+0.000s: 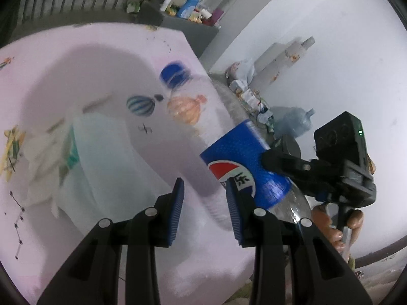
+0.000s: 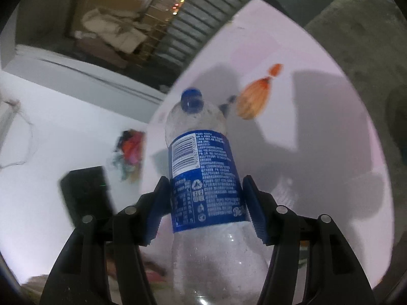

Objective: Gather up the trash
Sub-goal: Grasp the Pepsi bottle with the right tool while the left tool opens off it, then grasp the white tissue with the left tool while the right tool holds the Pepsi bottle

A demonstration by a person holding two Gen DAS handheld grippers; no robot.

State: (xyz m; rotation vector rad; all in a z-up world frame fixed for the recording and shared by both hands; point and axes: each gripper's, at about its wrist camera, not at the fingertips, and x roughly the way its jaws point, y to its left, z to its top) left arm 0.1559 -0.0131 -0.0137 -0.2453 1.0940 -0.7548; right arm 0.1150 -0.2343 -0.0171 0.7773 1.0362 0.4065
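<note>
The right gripper (image 2: 203, 208) clamps the empty plastic bottle (image 2: 203, 167) at its labelled middle, probably light, slick and squashy, while the left gripper (image 1: 204, 213) hangs open.

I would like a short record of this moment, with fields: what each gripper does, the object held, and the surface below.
left gripper: open, holds nothing
right gripper: shut on the bottle
bottle: clear plastic, blue cap, blue label, looks empty
surface: pink sheet with printed balloons
other trash: white crumpled bag lying on the sheet
</note>
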